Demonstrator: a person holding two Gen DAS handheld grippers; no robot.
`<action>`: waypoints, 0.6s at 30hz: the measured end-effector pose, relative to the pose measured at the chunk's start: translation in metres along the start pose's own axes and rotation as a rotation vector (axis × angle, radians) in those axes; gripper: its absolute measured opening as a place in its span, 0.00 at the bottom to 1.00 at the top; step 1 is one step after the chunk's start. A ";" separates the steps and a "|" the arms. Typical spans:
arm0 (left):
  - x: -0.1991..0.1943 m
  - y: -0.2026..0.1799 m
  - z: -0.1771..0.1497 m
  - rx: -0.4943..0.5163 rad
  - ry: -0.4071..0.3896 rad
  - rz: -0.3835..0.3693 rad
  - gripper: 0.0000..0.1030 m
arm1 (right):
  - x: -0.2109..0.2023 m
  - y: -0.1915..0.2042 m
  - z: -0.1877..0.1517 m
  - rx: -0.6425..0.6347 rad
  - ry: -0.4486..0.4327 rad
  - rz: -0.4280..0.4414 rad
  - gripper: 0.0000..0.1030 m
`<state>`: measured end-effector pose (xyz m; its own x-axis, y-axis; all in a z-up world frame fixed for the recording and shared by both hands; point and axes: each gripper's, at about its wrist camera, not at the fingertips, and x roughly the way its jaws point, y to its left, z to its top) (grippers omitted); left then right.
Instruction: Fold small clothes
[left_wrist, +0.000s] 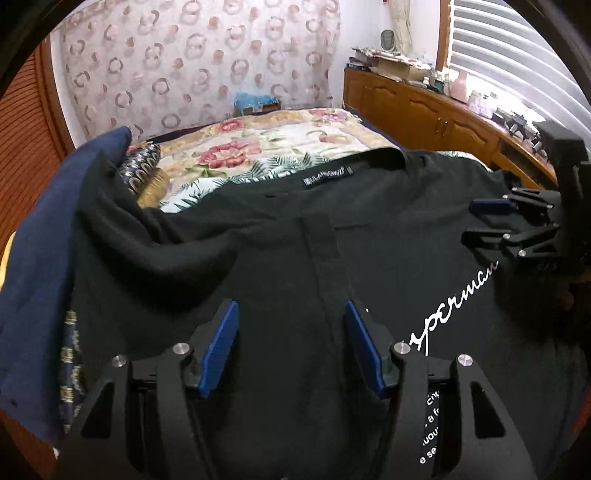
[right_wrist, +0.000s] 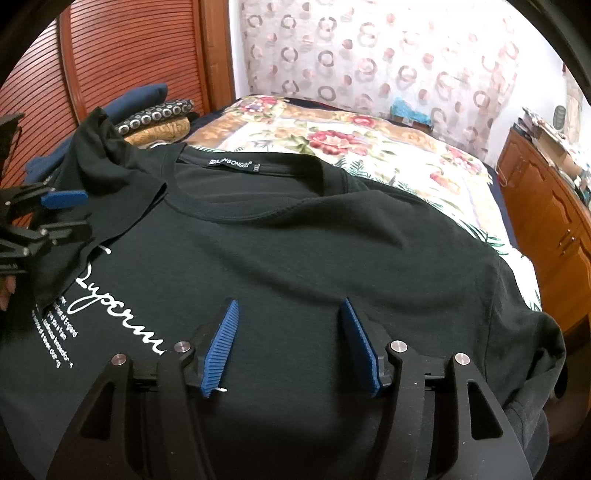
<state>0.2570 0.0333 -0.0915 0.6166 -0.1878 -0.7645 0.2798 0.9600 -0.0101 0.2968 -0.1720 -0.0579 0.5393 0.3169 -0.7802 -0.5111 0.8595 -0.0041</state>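
A black T-shirt (left_wrist: 280, 229) (right_wrist: 295, 240) with white script print lies front up on the bed, its neck label (left_wrist: 327, 171) (right_wrist: 231, 160) at the far side. One sleeve side is folded inward over the chest. My left gripper (left_wrist: 290, 310) (right_wrist: 85, 213) stands open above that folded strip, and no cloth is between its blue pads. My right gripper (right_wrist: 289, 306) (left_wrist: 472, 219) is open too, over the flat other half of the shirt, holding nothing.
A floral bedspread (left_wrist: 258, 147) (right_wrist: 369, 147) covers the bed beyond the collar. Folded clothes (left_wrist: 144, 162) (right_wrist: 155, 110), navy and patterned, are piled beside the shirt's folded side. A wooden dresser (left_wrist: 424, 107) (right_wrist: 546, 206) runs along the other side, and a louvred door (right_wrist: 129, 55) stands behind the pile.
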 end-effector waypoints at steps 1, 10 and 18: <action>0.003 0.001 -0.003 0.003 0.006 0.000 0.57 | 0.000 0.000 0.000 0.000 0.000 0.001 0.59; 0.009 -0.004 -0.005 0.011 0.014 -0.035 0.65 | -0.003 -0.004 -0.002 0.008 -0.008 -0.005 0.61; 0.015 -0.013 -0.002 0.051 0.036 -0.059 0.83 | -0.070 -0.051 -0.033 0.137 -0.086 -0.116 0.61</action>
<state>0.2611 0.0189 -0.1044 0.5716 -0.2353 -0.7861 0.3526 0.9355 -0.0236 0.2630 -0.2518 -0.0238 0.6475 0.2410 -0.7230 -0.3495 0.9369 -0.0007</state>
